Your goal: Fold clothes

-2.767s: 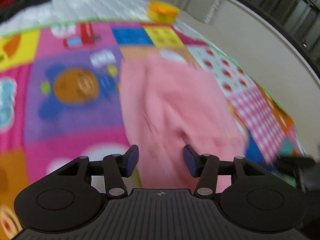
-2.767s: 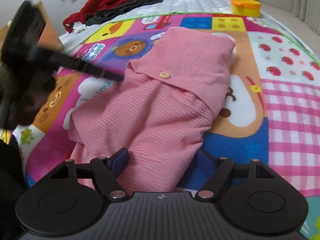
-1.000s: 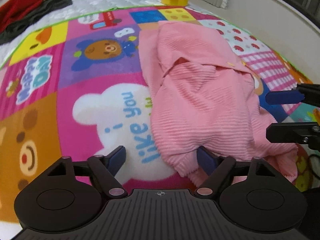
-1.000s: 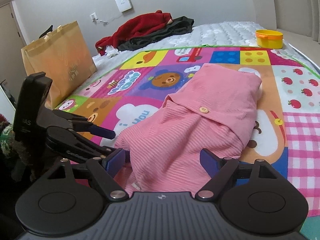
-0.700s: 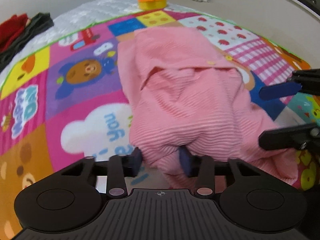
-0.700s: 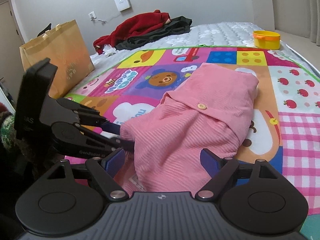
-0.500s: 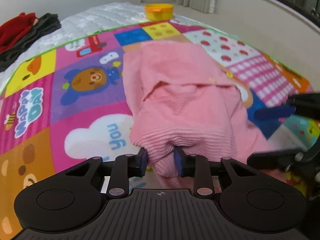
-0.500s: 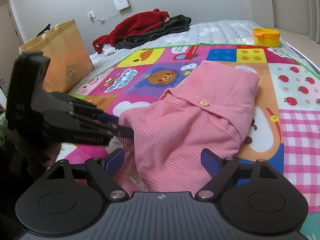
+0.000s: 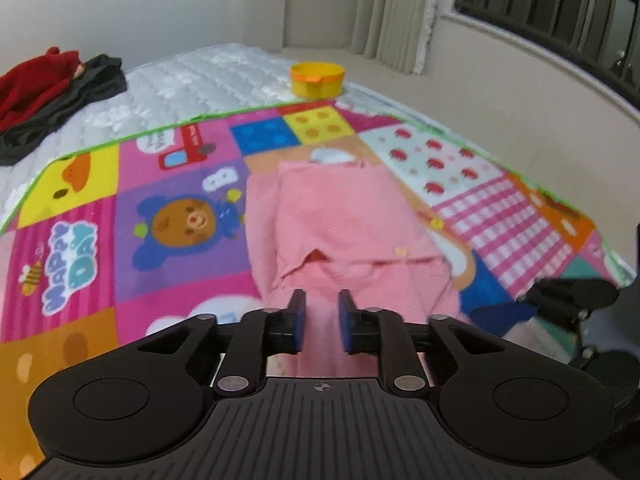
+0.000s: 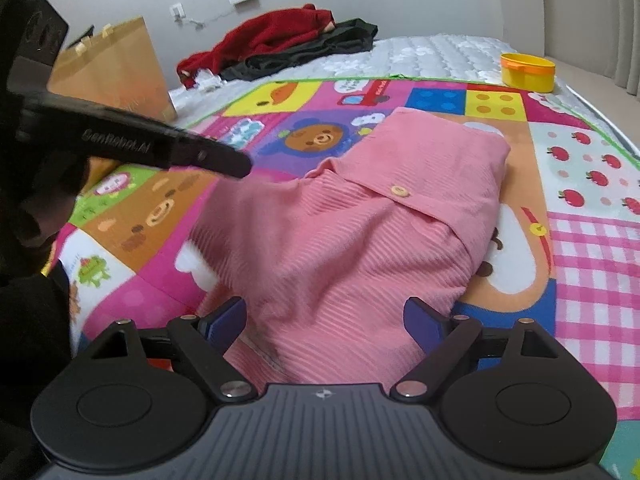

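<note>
A pink ribbed garment [image 9: 352, 224] with a small button lies partly folded on a colourful play mat [image 9: 120, 216]. My left gripper [image 9: 322, 320] is shut on the garment's near left edge and holds it lifted above the mat. In the right wrist view the garment [image 10: 360, 240] rises toward the left gripper's black fingers [image 10: 224, 162] at the upper left. My right gripper [image 10: 326, 322] is open, its fingers either side of the garment's near hem, not clamped on it.
The mat [image 10: 592, 248] covers a white mattress [image 9: 200, 84]. A yellow tub [image 9: 317, 79] stands at the far edge. A red and dark clothes pile [image 10: 288, 44] lies at the back left. A brown paper bag [image 10: 116, 68] stands by the wall.
My left gripper closed on the garment's near left edge and lifted it up and forward. My right gripper stayed open by the near hem.
</note>
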`<state>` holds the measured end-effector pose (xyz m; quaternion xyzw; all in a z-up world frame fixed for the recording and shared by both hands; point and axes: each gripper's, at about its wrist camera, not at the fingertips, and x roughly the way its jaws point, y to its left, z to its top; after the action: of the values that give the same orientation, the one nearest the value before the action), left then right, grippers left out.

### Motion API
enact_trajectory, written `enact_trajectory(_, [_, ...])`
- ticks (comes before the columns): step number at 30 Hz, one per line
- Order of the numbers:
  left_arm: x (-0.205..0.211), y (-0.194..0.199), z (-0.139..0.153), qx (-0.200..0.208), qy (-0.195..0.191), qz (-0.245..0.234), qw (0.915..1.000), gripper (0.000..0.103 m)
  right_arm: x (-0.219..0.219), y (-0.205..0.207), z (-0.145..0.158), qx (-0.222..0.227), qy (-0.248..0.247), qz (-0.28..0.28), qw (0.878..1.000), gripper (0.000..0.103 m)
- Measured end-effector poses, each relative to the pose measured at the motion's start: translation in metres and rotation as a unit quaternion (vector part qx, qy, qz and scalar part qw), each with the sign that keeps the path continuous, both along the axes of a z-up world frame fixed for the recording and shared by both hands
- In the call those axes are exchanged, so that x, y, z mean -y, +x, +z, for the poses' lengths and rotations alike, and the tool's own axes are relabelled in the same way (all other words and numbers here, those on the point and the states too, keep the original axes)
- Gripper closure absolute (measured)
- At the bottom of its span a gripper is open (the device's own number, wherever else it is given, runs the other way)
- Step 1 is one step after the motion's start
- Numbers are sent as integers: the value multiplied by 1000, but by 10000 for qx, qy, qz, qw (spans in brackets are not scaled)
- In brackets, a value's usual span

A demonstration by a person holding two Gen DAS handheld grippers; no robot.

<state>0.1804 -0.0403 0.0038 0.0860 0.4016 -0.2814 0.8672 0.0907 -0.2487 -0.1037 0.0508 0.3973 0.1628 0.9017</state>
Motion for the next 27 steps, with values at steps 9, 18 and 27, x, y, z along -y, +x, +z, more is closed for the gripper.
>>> enact_trajectory(9, [-12,-29,-43,-901,-70,137,9958,32,14,4,-10,-322,651,101,9973,16])
enact_trajectory(18, [-15,-17,-63,-896,279,335,9950,34,4,4,-17,-246,210,239,9992,16])
enact_trajectory(27, [-1,-4,-72,-931,254,61,9953,64,0,4,-21,-250,66,283,9993,16])
